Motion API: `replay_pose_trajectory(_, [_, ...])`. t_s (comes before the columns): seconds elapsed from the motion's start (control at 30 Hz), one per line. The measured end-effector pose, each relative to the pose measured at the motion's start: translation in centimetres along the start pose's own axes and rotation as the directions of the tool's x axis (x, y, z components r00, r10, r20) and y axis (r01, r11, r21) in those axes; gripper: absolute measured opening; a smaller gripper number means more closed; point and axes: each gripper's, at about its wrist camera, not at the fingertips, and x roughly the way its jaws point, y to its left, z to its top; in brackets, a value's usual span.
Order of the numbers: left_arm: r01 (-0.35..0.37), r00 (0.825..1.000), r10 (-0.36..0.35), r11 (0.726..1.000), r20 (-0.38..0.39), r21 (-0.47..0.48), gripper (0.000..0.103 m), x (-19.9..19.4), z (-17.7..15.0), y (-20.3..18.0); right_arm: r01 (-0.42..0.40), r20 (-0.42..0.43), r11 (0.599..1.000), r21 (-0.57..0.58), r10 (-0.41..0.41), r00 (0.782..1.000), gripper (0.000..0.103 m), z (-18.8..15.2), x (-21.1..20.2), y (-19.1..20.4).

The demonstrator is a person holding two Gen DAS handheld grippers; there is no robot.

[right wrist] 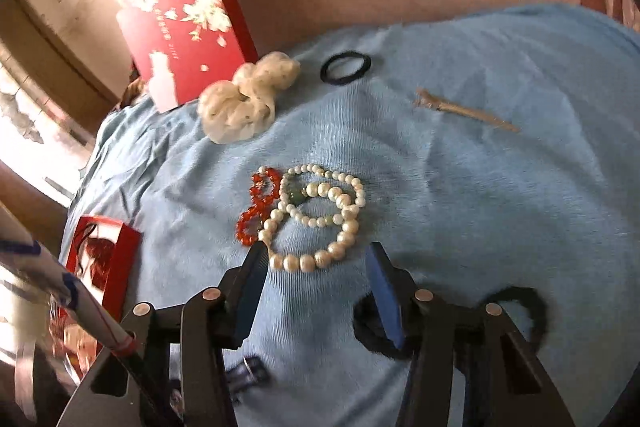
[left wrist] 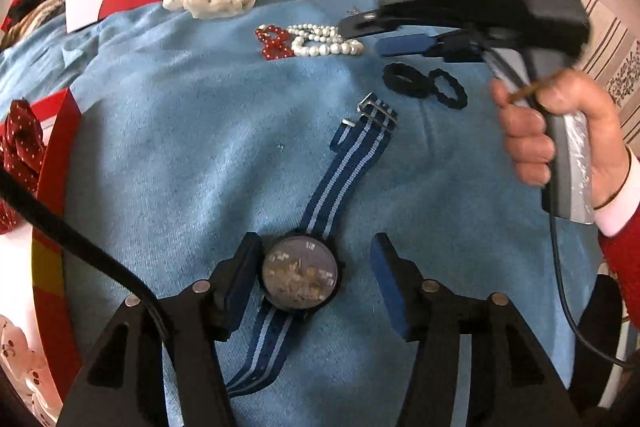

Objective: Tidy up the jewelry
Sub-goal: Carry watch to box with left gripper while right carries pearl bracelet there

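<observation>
Your left gripper [left wrist: 316, 281] is hovering jaws spread around the watch [left wrist: 301, 277] (face up), while your right gripper [right wrist: 316, 277] is gaping just short of the pearl bracelets [right wrist: 320, 215].

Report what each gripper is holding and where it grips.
Nothing is held. The left gripper is open astride the watch; the right gripper is open just short of the pearl bracelets.
</observation>
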Motion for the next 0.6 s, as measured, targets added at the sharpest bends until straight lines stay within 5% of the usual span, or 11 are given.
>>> replay_pose_trajectory(0.1, [-0.048, 0.999, 0.048, 0.999, 0.015, -0.025, 0.039, 0.2, 0.1, -0.1, 0.025, -0.017, 1.0, 0.013, -0.025, 1.0, 0.042, 0.4, 1.6, 0.4])
replay_pose_trajectory(0.23, [-0.033, 0.999, 0.035, 0.997, 0.022, -0.074, 0.038, -0.8, -0.1, 0.0, 0.039, -0.024, 0.999, -0.013, -0.04, 0.999, 0.012, 0.2, 1.5, 1.4])
replay_pose_trajectory(0.6, [-0.024, 0.99, 0.048, 0.983, 0.13, -0.182, 0.038, -9.7, -2.3, 0.2, 0.012, 0.074, 0.996, -0.087, -0.006, 0.997, 0.011, -2.4, -7.5, 4.6])
